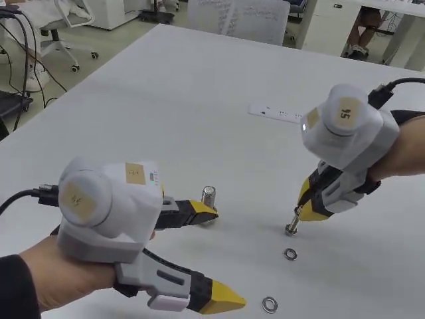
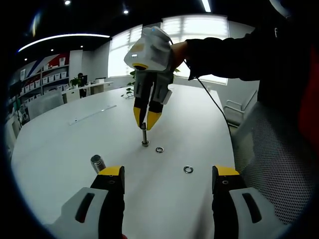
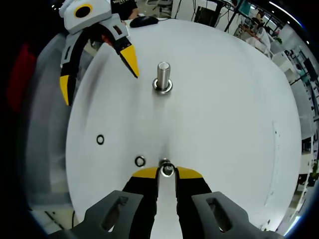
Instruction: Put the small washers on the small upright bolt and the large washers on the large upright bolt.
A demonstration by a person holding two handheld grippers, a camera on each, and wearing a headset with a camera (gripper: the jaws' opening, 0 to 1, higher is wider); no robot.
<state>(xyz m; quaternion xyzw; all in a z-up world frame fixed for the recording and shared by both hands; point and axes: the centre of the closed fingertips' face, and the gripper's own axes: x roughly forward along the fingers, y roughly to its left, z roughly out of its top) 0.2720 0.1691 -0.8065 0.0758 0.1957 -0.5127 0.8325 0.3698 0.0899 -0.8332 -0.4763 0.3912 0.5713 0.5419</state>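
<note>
The right gripper (image 1: 301, 216) hangs tip-down over the small bolt (image 1: 292, 228). In the right gripper view its jaws are drawn narrow to either side of the bolt's top, and whether a washer is pinched between them cannot be told. The step in hand looks to be threading a washer onto that bolt. The left gripper (image 1: 222, 258) is held low with its jaws spread wide and empty, one tip just beside the large bolt (image 1: 208, 196), which stands upright at about 10 o'clock from the small one. In the head view a first washer (image 1: 290, 254) lies flat on the white table (image 1: 166, 100) near the small bolt, at 6 o'clock from it. A second washer (image 1: 269, 304) lies farther out toward 7 o'clock; their sizes are hard to judge. The next move likely calls for a clean release over the bolt, then a low pinch on the first washer's thin rim.
</note>
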